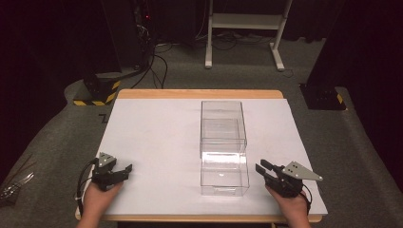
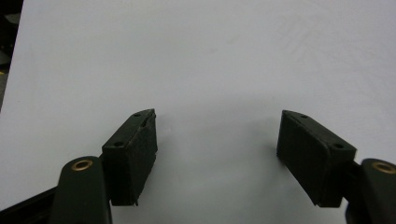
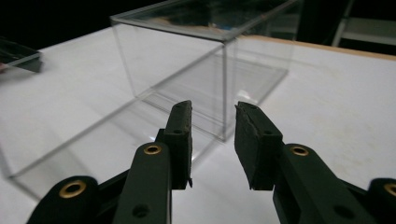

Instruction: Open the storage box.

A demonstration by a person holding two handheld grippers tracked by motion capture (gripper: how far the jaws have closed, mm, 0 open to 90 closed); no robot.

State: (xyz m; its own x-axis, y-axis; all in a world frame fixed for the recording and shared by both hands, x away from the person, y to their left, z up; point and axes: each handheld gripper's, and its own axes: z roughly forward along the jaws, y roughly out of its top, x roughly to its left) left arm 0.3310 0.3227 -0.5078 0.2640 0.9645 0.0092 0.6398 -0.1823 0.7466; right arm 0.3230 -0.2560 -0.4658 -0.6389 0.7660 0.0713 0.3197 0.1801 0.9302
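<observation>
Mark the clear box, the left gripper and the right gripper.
clear box (image 1: 223, 142), high view, on its top face near the middle.
left gripper (image 1: 126, 170), high view, between its jaw tips.
right gripper (image 1: 262, 167), high view, between its jaw tips.

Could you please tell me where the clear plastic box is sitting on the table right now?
In the high view, the clear plastic box sits right of centre on the white table, nearer the right gripper than the left gripper.
</observation>
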